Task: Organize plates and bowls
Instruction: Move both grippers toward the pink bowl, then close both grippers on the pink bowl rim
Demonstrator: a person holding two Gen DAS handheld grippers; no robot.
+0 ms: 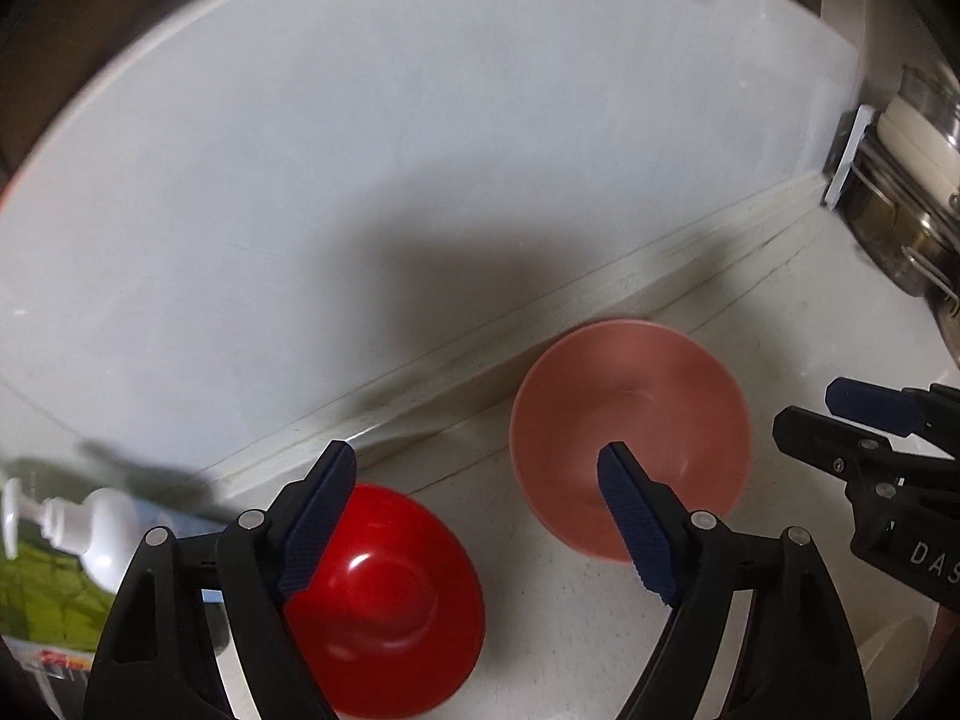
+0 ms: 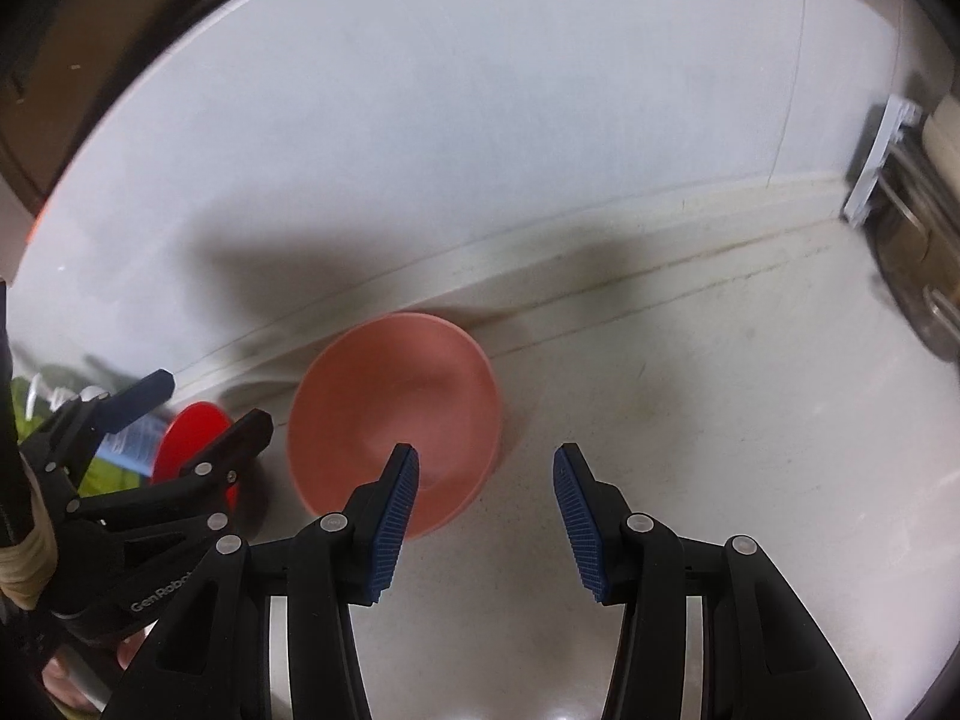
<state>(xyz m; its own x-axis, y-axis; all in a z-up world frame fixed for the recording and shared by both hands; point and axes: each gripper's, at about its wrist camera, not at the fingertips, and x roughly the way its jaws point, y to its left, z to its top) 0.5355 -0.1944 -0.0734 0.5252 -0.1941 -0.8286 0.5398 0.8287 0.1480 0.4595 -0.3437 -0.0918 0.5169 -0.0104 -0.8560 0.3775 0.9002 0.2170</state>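
A pink bowl (image 1: 630, 420) (image 2: 390, 396) sits upright on the pale counter near the wall. To its left rests a glossy red bowl (image 1: 384, 600) (image 2: 192, 438). My left gripper (image 1: 480, 486) (image 2: 198, 402) is open above the counter, its left finger over the red bowl's rim and its right finger over the pink bowl. My right gripper (image 2: 486, 480) (image 1: 810, 414) is also open and holds nothing; its left finger hangs over the pink bowl's near edge and its right finger over bare counter.
A metal dish rack (image 1: 888, 192) (image 2: 918, 228) with cream plates and steel pots stands at the right against the wall. A white pump bottle (image 1: 90, 528) and green packaging (image 1: 36, 594) lie at the left. The counter (image 2: 720, 420) right of the pink bowl is bare.
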